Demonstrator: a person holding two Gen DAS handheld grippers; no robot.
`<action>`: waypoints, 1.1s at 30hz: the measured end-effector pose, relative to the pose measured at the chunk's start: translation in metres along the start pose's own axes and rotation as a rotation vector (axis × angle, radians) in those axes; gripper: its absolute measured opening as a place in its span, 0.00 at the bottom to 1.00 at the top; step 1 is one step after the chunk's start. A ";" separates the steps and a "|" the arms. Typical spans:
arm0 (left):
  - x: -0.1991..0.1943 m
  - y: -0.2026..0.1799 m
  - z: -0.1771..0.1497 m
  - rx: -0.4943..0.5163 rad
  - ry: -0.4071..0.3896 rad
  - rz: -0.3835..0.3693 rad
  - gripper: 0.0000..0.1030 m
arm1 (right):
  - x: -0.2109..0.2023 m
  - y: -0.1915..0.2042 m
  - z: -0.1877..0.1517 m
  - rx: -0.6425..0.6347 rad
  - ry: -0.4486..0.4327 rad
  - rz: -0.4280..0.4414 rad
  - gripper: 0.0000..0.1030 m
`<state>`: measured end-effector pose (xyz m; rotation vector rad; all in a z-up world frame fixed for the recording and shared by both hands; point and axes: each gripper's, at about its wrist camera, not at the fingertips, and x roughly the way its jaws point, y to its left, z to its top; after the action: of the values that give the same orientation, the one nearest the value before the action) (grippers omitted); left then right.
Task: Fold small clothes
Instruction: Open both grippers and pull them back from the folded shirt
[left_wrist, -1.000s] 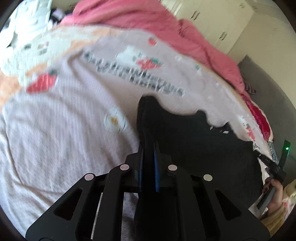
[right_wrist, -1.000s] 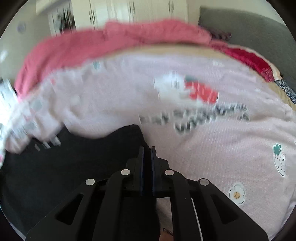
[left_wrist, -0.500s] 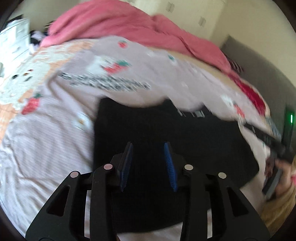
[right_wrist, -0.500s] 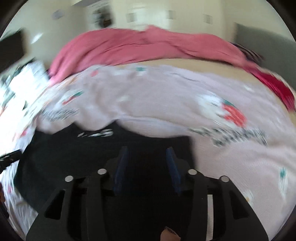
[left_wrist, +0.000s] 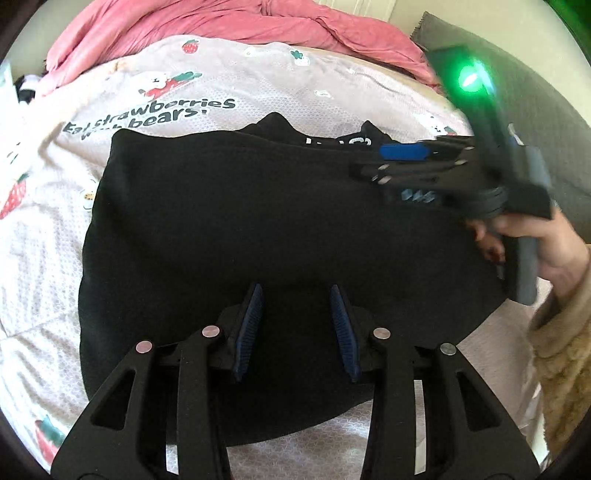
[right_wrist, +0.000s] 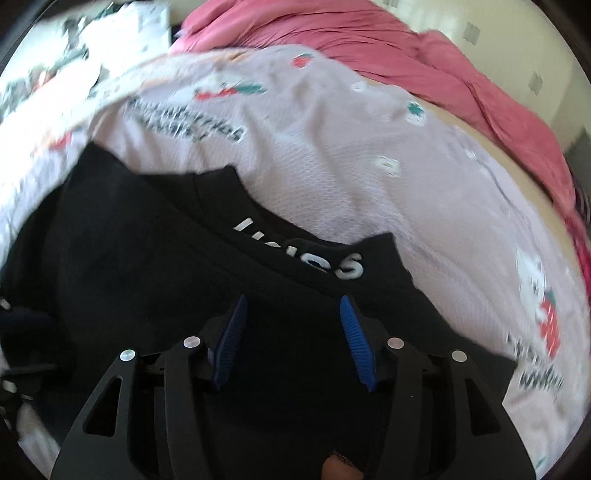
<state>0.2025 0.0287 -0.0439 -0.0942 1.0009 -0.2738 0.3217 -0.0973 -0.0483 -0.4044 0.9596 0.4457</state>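
We have the black knit garment (left_wrist: 258, 229) lying folded over on the pale pink strawberry-print bedspread (left_wrist: 48, 236), its white-lettered collar band (right_wrist: 306, 254) showing at the far edge. Our left gripper (left_wrist: 295, 325) hovers over its near hem, jaws spread, gripping nothing. Our right gripper (right_wrist: 291, 339) hangs near the collar, likewise released. We judge one fold laid and let go; next we likely need to pinch a side edge and carry it across.
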 end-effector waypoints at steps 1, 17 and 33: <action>0.000 0.001 0.000 -0.005 0.001 -0.005 0.30 | 0.005 0.002 0.001 -0.020 0.004 -0.012 0.47; 0.000 0.004 0.003 -0.031 0.007 -0.028 0.30 | 0.010 0.000 0.010 0.048 -0.047 -0.061 0.06; -0.002 0.002 0.000 -0.018 0.010 -0.016 0.37 | -0.067 -0.049 -0.053 0.300 -0.136 -0.024 0.45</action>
<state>0.2018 0.0308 -0.0424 -0.1174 1.0132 -0.2807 0.2780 -0.1778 -0.0122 -0.1123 0.8715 0.2975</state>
